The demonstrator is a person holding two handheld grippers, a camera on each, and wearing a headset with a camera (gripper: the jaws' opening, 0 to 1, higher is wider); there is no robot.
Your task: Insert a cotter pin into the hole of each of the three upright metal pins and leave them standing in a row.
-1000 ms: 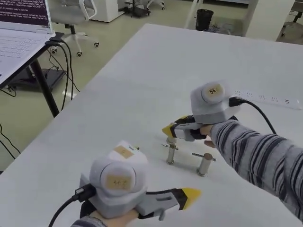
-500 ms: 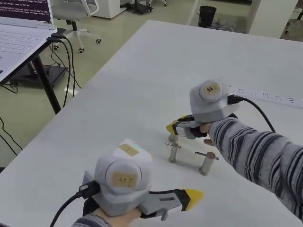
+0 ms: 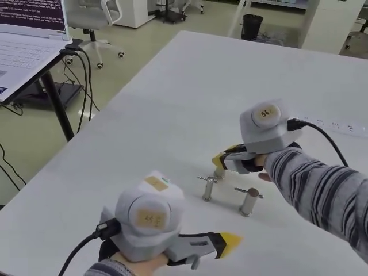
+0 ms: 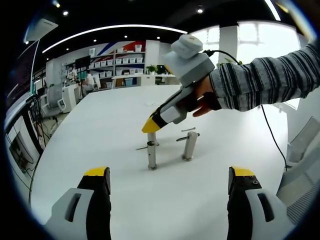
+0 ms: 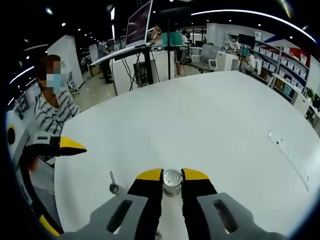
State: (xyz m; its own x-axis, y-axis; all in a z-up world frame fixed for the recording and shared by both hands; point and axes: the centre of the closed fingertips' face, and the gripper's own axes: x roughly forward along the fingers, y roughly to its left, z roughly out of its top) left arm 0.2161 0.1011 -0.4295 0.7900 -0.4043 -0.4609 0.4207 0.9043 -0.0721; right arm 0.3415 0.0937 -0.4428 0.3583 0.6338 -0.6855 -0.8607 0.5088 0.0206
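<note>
Right gripper view: tool [image 5: 172, 176] around pin [image 5: 172, 184]

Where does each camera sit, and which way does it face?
Head view: on the person's head, looking down at the table; left gripper, right gripper and striped sleeve show.
Left gripper view: rides the left gripper, facing two metal pins and right gripper; open jaws show.
Right gripper view: rides the right gripper; its jaws clasp a third pin.
Head and left gripper views share those two pins.
</note>
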